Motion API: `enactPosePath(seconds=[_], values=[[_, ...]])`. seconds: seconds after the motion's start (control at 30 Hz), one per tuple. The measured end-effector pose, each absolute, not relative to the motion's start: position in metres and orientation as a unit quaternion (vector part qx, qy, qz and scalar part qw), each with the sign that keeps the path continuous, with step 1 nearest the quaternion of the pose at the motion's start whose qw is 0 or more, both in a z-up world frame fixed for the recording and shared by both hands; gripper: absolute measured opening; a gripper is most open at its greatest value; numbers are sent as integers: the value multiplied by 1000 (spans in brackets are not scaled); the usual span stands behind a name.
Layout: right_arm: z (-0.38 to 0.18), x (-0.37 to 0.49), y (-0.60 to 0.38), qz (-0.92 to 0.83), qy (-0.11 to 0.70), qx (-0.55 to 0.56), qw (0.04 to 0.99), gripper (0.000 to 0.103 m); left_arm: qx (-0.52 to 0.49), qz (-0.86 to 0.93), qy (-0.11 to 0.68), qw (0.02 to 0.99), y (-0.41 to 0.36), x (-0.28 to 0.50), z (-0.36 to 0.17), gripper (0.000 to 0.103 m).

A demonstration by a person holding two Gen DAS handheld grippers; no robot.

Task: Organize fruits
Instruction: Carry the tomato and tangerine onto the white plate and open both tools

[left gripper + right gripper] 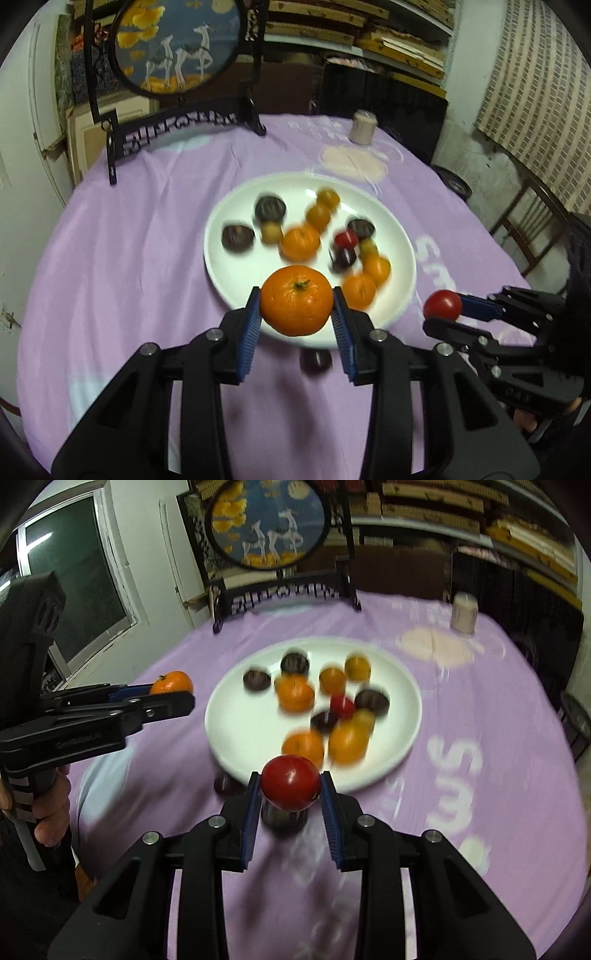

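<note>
Left-view tangerine (296, 300), right-view tomato (290, 782)

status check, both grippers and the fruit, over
Left gripper shut on mandarin. Right gripper shut on red tomato. White plate already full of fruit; two dark fruits loose on cloth.

2 wrist views, angled down, share plate (221, 273).

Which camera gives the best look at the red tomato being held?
The right wrist view: the red tomato sits large and sharp between the right gripper pads. The left wrist view shows it only small, from the side, at the frame's right.
</note>
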State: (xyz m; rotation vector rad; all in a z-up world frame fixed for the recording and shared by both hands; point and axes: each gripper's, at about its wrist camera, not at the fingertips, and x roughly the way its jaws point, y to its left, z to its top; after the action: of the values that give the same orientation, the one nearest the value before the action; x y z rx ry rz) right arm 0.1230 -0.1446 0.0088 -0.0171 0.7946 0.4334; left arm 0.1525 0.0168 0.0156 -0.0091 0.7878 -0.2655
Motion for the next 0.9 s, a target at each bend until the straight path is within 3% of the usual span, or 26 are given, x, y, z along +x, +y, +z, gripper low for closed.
enactPosePath(seconds=[0.3,0.5,0.73,0.77,0.8,0.83,0.9], values=[[19,222,-132,152,376,-17,914,32,-32,-96,401,911,6,252,15,38],[-16,254,-143,143,404,7,903,32,-58,-95,429,896,18,266,-16,38],[-17,262,-138,146,402,2,904,32,-53,-103,426,897,16,263,-17,39],[-18,263,-139,143,399,3,906,32,-53,-103,426,897,16,263,-16,41],[-18,263,-139,140,395,3,908,39,-55,-102,419,900,17,262,-15,46],[-18,263,-140,133,389,1,912,45,-55,-98,412,904,19,261,-13,60],[-18,263,-143,119,379,-5,917,50,-55,-93,393,913,22,255,-7,63]])
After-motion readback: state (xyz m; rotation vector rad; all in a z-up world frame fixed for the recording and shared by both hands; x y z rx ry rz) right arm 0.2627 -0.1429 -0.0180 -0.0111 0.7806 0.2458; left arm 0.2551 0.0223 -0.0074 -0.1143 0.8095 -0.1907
